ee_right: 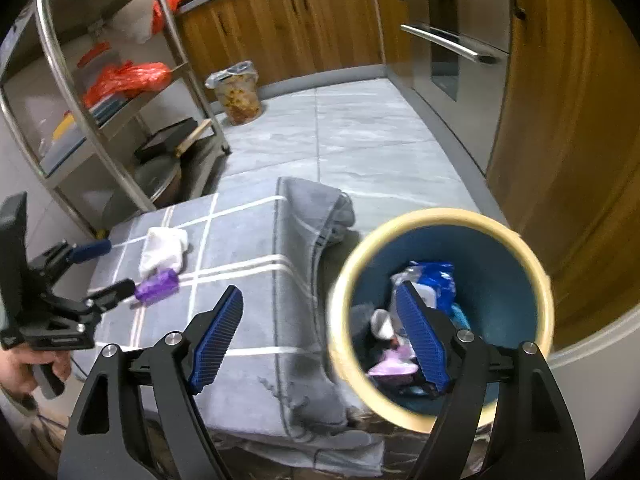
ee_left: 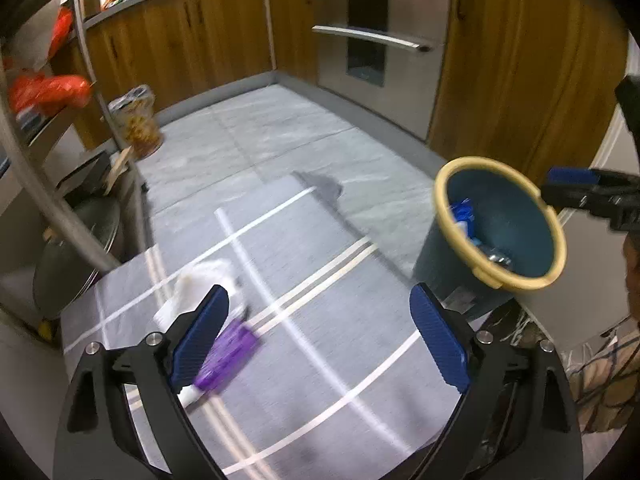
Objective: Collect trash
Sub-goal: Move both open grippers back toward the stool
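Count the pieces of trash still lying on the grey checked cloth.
2. A crumpled white tissue lies toward the cloth's far left side, and a purple wrapper sits just in front of it, nearer the left gripper. Others may be hidden.

We see the purple wrapper (ee_left: 230,354) smeared by blur, partly behind a left gripper (ee_left: 318,338) pad. Trash deep in the bin (ee_right: 516,276) sits partly behind the right gripper (ee_right: 320,340).

Both wrist views look steeply down, sharing the grey cloth (ee_left: 320,360) and bin (ee_right: 440,220).
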Demonstrator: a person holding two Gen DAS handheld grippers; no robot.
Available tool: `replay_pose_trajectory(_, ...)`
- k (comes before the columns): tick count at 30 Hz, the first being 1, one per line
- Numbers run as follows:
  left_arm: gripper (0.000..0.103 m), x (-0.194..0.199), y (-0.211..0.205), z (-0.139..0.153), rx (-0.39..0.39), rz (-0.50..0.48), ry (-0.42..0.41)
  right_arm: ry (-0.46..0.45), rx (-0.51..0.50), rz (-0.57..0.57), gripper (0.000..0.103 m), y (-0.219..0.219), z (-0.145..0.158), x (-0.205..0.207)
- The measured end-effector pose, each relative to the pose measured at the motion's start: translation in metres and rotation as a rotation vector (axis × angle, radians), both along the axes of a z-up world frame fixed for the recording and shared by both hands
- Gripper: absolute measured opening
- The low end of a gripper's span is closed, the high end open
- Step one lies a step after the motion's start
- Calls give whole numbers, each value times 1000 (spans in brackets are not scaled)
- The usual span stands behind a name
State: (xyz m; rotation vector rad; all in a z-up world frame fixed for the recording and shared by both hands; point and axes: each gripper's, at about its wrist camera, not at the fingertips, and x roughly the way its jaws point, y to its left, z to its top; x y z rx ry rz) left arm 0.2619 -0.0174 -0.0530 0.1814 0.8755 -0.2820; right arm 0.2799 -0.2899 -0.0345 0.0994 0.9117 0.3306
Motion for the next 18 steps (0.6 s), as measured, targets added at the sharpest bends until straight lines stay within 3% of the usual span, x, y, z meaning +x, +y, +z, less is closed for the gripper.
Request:
replay_pose_trajectory(8,91,-6,60,-29,15,74,61,11,17,46,80,37,-4,6)
replay_pose_trajectory(18,89,-2,92,-63,35,98,122,34,11,116,80,86,-13,18)
